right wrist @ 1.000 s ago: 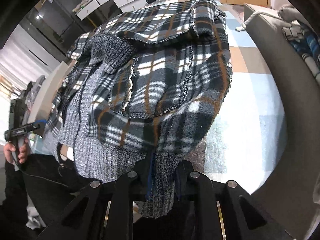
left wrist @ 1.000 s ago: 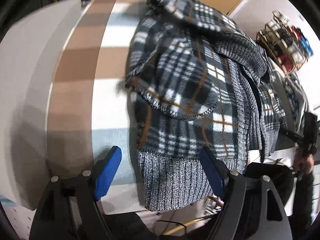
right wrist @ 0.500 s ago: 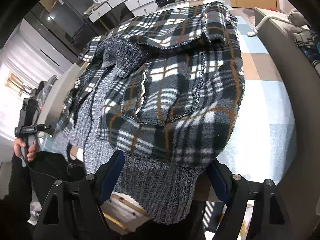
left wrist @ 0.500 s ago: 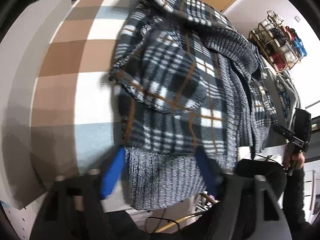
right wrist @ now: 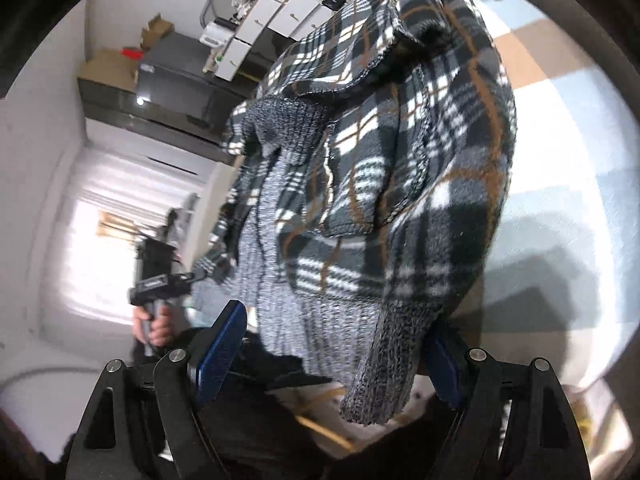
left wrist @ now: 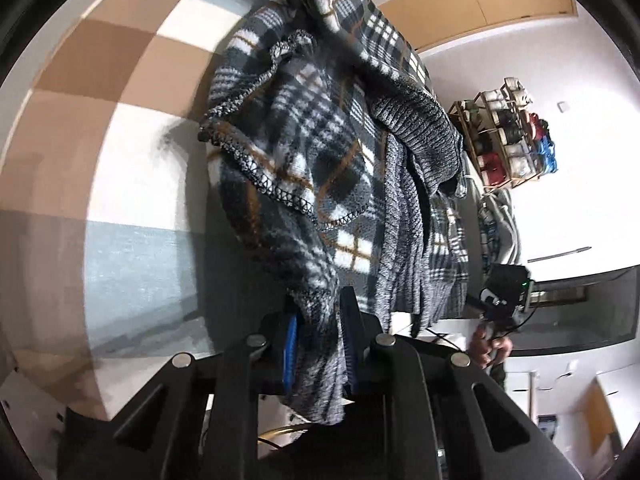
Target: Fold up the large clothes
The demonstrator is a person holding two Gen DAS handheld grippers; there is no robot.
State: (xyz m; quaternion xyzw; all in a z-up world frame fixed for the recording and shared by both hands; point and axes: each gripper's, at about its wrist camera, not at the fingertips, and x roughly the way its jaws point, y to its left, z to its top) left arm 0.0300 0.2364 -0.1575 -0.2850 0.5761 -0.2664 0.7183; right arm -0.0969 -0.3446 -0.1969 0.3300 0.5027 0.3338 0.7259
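Observation:
A large plaid fleece jacket (left wrist: 320,152) with grey ribbed knit hem and cuffs lies bunched on a checked tablecloth (left wrist: 132,184). My left gripper (left wrist: 318,344) is shut on the jacket's hem and lifts that corner off the table. In the right wrist view the same jacket (right wrist: 400,152) hangs in front of my right gripper (right wrist: 332,344), which is open, with the ribbed hem (right wrist: 384,344) drooping between its blue pads without being pinched. The right gripper's hand-held body also shows in the left wrist view (left wrist: 504,292).
The tablecloth (right wrist: 568,184) has brown, white and pale blue squares. A wire rack of yarn spools (left wrist: 508,132) stands at the right wall. White drawers and a dark cabinet (right wrist: 256,28) stand behind the table. The table edge runs near both grippers.
My left gripper closed on the jacket's hem and raised it. My right gripper let go of the hem, opened wide and drew back a little.

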